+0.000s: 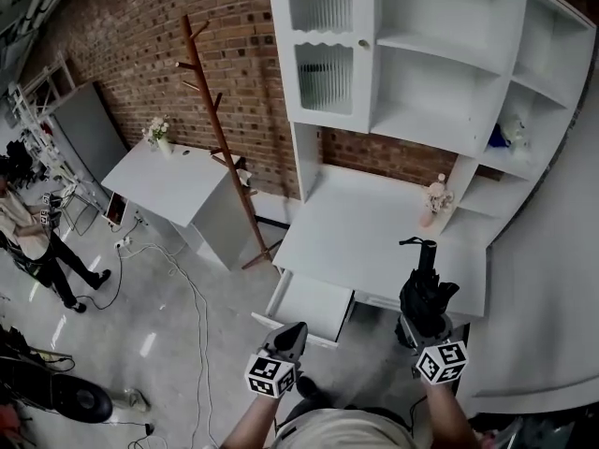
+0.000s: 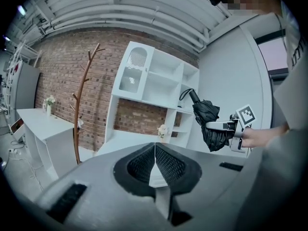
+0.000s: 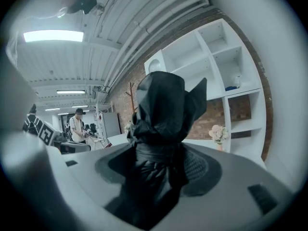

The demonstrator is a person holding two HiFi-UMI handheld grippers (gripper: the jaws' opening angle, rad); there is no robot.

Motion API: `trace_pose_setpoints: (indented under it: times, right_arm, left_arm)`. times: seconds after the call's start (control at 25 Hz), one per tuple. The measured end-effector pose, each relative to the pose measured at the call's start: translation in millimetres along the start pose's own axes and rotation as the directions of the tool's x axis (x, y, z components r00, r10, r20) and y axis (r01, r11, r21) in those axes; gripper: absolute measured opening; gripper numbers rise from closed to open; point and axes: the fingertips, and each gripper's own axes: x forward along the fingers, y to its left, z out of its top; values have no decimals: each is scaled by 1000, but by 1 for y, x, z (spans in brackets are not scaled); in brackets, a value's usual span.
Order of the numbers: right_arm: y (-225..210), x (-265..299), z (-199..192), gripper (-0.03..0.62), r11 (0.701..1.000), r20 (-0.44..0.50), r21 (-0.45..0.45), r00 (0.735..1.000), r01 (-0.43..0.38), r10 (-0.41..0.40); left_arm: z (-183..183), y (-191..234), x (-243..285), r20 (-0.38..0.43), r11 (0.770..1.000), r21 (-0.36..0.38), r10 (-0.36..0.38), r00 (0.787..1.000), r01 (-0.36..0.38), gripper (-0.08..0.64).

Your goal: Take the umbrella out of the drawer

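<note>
Umbrella (image 1: 423, 283), black, folded: clamped around its bundled canopy by right tool (image 1: 426, 324), handle uppermost, held above the front edge of the white surface (image 1: 356, 223); already out of the drawer (image 1: 314, 305). Grip mid-body, likely for balance and to keep the loose fabric gathered.
Drawer: standing open below the surface, interior apparently bare.
Left tool (image 1: 288, 337): pads pressed together on nothing, hovering near the drawer front, probably placed there to push it closed.
</note>
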Motion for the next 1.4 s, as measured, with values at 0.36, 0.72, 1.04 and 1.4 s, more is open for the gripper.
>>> trace_pose_setpoints:
  times: [0.36, 0.72, 1.04, 1.4]
  right_arm:
    - [-18, -63, 1, 282, 998, 33, 3, 998, 58, -59]
    - [-21, -126, 4, 282, 999, 74, 12, 996, 50, -51]
    - [-2, -143, 3, 282, 1000, 77, -5, 997, -3, 3]
    - [30, -127, 12, 282, 999, 97, -7, 994, -46, 46]
  left_arm:
    - [-1, -39, -12, 8, 1000, 13, -14, 1000, 14, 26]
    - [2, -92, -33, 44, 998, 39, -41, 998, 39, 26]
    - [8, -104, -70, 71, 999, 44, -8, 997, 5, 26]
    - [23, -72, -101, 101, 998, 55, 32, 994, -38, 26]
